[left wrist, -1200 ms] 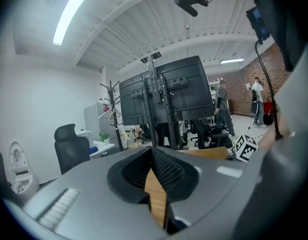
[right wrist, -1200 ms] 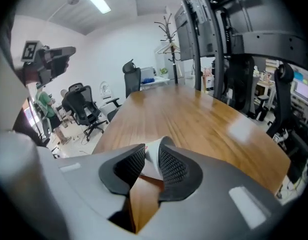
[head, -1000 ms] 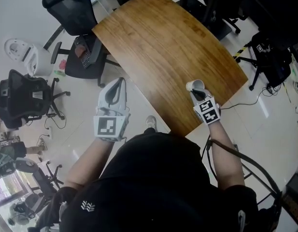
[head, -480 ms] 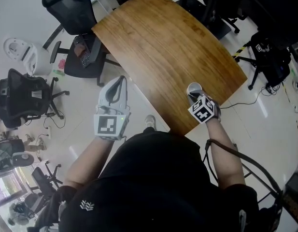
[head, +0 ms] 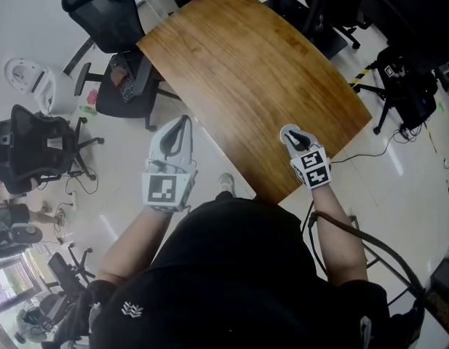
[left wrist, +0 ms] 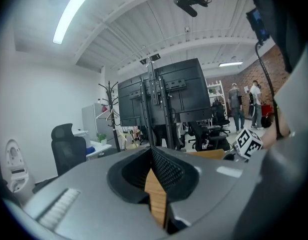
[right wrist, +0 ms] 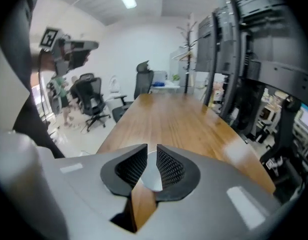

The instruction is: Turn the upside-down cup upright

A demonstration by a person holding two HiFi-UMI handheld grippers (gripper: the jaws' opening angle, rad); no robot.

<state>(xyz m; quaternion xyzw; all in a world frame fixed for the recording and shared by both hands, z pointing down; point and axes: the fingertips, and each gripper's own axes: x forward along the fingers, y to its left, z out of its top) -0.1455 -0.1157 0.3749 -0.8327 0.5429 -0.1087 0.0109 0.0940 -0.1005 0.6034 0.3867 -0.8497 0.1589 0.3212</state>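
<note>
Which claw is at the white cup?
The right claw, over the table; its jaws have just been opening with the cup between them. The left claw hangs beyond the table edge.

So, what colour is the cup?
The cup is white; the head view shows it best.

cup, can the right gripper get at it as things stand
Likely yes: the right gripper is right at the cup, its jaws have just been opening with the cup between them, and the table around it is bare.
</note>
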